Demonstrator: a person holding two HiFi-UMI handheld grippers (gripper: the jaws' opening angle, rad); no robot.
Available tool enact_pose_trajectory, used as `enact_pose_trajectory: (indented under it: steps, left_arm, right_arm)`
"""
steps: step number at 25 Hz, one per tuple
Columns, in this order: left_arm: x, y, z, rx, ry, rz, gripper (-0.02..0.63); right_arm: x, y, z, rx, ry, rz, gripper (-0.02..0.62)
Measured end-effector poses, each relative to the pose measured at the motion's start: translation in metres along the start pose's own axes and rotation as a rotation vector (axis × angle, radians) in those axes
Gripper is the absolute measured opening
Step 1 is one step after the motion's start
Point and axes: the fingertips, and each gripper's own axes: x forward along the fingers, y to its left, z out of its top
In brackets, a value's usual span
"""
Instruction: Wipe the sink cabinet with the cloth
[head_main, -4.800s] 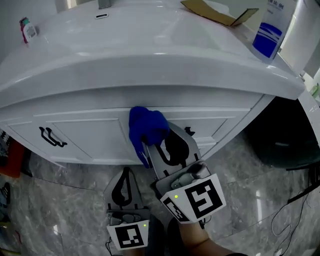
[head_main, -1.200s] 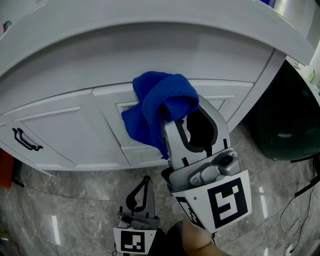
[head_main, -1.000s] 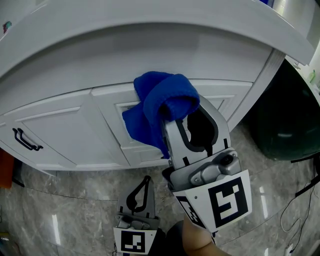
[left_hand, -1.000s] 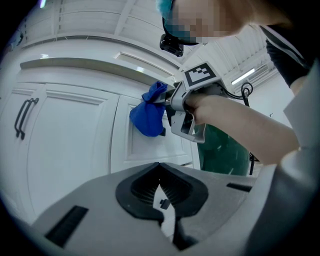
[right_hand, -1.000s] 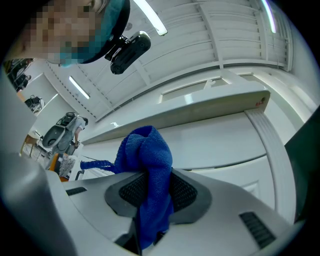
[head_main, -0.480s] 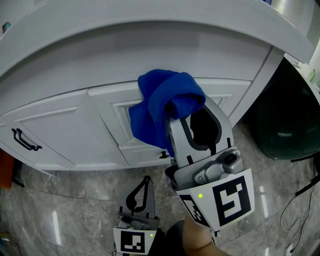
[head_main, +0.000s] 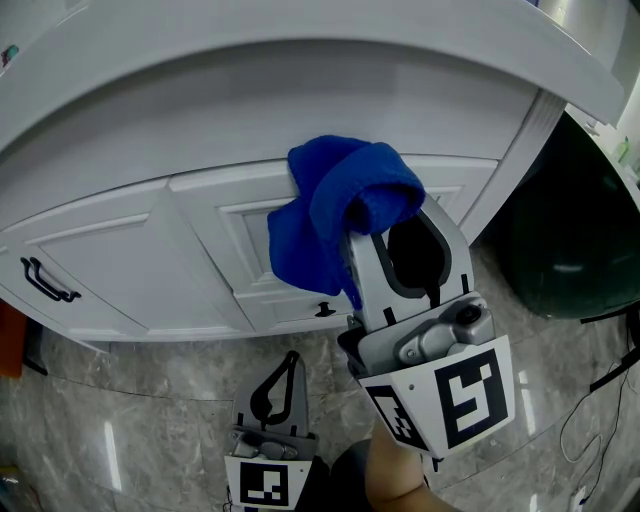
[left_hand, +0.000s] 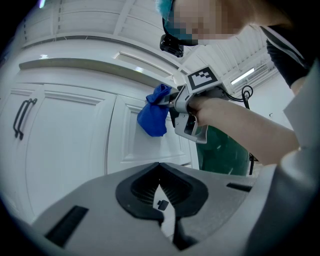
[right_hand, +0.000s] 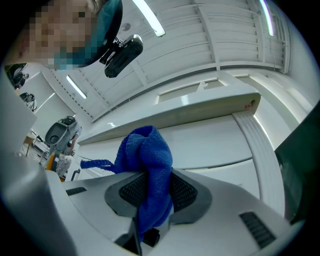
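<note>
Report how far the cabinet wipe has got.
Done: the blue cloth is clamped in the right tongs. In hand: the cloth is against the top of the middle cabinet door. Left: no wiped streaks show, so I cannot tell how much is covered; the left door with the black handle lies well clear of the cloth. The left tongs hang shut and empty lower down.

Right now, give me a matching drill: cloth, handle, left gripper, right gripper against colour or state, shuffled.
Things:
1. cloth
2. handle
3. left gripper
4. right gripper

Colour or state:
A. shut, empty
B. black
C. shut on the cloth
D. blue

Pairs: 1-D, 2-B, 3-A, 4-C
</note>
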Motion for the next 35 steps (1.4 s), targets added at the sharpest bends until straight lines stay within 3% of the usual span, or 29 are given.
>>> enact_pose_trajectory:
  steps: [35]
  left_arm:
    - [0.007,-0.017,0.003,0.010,-0.001,-0.013,0.000]
  right_arm:
    - [-0.031,-0.076,0.006,0.011,-0.015,-0.180,0.117]
